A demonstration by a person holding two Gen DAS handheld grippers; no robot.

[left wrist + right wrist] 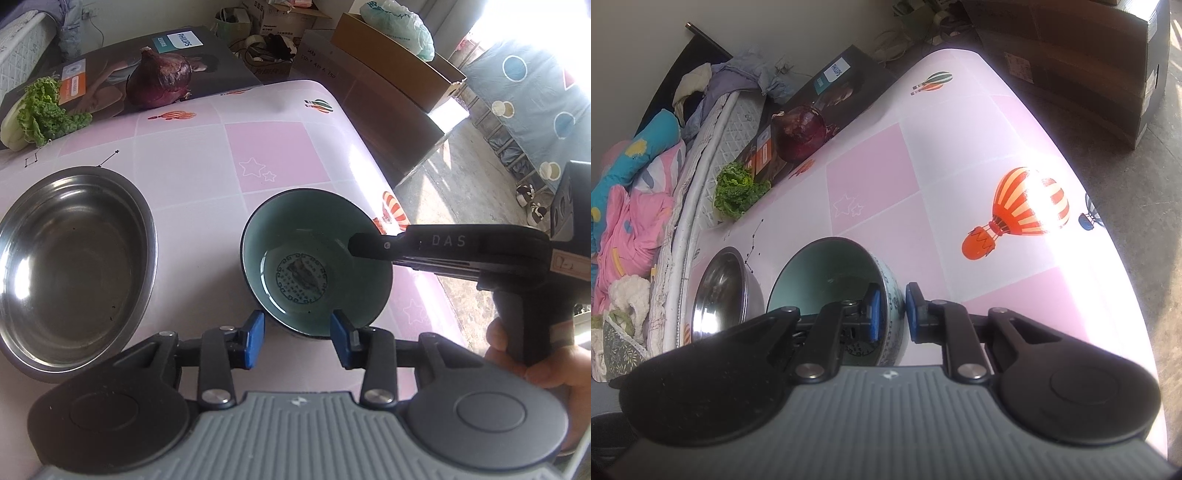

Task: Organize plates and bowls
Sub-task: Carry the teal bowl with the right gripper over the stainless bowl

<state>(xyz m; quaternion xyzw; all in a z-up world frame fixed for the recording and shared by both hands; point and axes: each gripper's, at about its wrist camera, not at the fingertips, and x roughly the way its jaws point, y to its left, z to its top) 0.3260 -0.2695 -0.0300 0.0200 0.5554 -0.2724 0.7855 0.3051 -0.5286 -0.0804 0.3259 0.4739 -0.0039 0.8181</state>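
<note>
A green ceramic bowl (314, 258) with a printed emblem inside stands on the pink table; it also shows in the right wrist view (827, 266). A steel bowl (70, 266) sits to its left, seen too in the right wrist view (720, 291). My left gripper (297, 339) is open, its blue pads either side of the green bowl's near rim. My right gripper (890, 314) straddles the bowl's right wall, one pad inside, one outside, closed on the rim. It also shows in the left wrist view (369, 245).
A red onion (160, 79) and a lettuce (40, 114) lie at the table's far left by a dark Philips box (207, 62). Cardboard boxes (388, 74) stand on the floor beyond the table's right edge (380, 170).
</note>
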